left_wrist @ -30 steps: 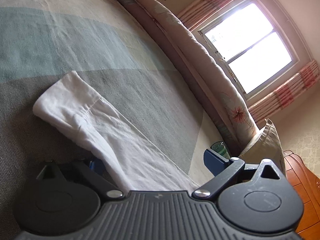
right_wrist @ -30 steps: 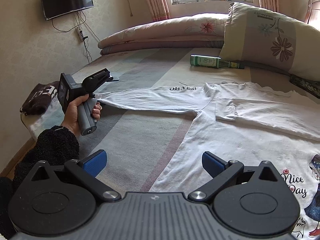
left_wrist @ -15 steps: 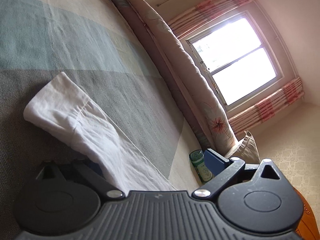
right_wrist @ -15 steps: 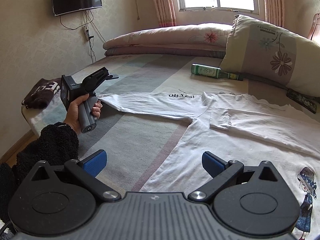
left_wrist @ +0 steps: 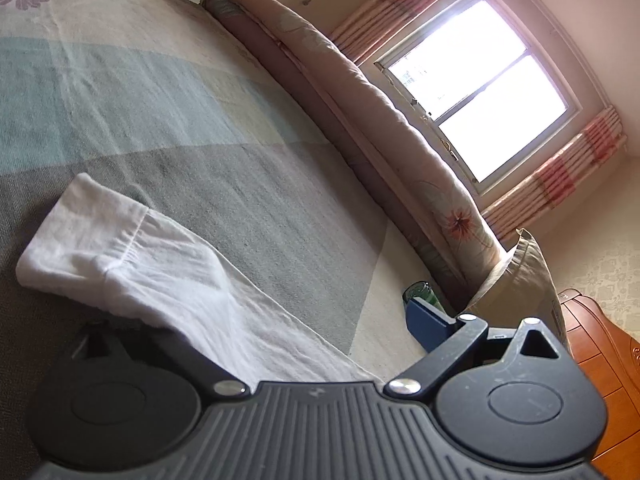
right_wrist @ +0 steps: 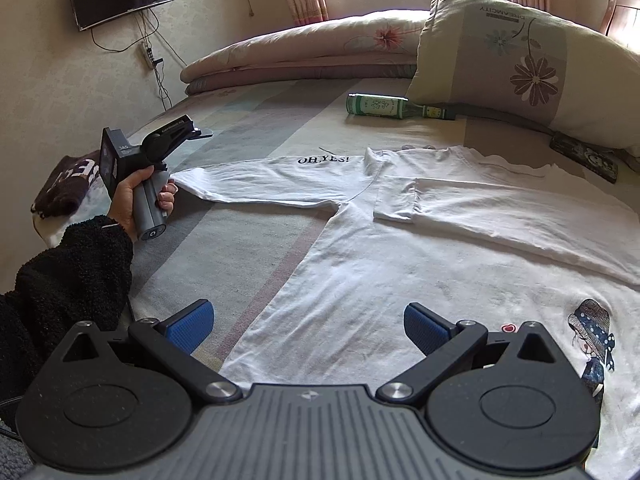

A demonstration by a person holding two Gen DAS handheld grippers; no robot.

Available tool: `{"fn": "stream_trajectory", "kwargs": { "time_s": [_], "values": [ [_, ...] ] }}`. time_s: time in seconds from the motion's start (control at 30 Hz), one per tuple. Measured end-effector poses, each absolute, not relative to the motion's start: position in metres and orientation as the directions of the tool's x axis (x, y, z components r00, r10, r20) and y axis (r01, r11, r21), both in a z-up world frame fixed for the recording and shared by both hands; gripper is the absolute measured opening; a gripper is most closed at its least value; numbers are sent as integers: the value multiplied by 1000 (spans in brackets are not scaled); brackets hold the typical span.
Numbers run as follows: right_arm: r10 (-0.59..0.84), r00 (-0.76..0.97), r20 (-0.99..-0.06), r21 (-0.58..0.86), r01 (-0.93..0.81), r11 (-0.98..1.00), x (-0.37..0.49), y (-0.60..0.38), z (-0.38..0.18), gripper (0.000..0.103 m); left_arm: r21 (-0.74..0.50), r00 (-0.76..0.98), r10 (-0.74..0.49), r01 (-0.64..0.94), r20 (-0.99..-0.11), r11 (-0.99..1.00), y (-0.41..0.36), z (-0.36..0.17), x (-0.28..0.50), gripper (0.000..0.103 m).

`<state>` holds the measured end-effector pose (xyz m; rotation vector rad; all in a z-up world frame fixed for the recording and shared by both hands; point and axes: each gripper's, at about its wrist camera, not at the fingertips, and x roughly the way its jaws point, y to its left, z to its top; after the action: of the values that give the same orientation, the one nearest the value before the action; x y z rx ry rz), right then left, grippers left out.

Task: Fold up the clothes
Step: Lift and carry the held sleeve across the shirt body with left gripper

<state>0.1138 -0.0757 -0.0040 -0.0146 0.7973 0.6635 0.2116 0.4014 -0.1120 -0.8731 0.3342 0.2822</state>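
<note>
A white T-shirt (right_wrist: 400, 248) with a cartoon girl print lies flat on the bed. Its right sleeve is folded in across the chest. Its left sleeve (right_wrist: 272, 180), printed "OH,YES!", stretches out to the left. A hand holds my left gripper (right_wrist: 192, 130) at that sleeve's cuff. In the left wrist view the sleeve (left_wrist: 132, 256) drapes over and hides the left finger, and the left gripper (left_wrist: 280, 320) stands open with the far blue pad (left_wrist: 428, 320) well clear. My right gripper (right_wrist: 308, 326) hangs open over the shirt's lower left side, holding nothing.
A green glass bottle (right_wrist: 380, 106) lies near a flowered pillow (right_wrist: 520, 60) at the head of the bed. A rolled quilt (right_wrist: 300, 52) runs under the window. A dark garment (right_wrist: 64, 188) sits at the bed's left edge, a dark flat object (right_wrist: 584, 158) at right.
The left wrist view has swung, but the sleeve still lies over its left finger. The right gripper has moved closer over the shirt. Both grippers stay open.
</note>
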Motion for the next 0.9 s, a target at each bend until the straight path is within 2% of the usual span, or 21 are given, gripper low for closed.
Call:
{"fn": "stream_trajectory", "kwargs": {
  "time_s": [0.43,0.9],
  "values": [
    [511,484,-710,257,-497,829,121,-114,-20,103,-603,909,58,-321,-413,730,344,-58,225,96],
    [452,472,-757,243,-439,865,112,-165,-36,103,-505,893,-12,-243,-450,828,239,-13,258,96]
  ]
}}
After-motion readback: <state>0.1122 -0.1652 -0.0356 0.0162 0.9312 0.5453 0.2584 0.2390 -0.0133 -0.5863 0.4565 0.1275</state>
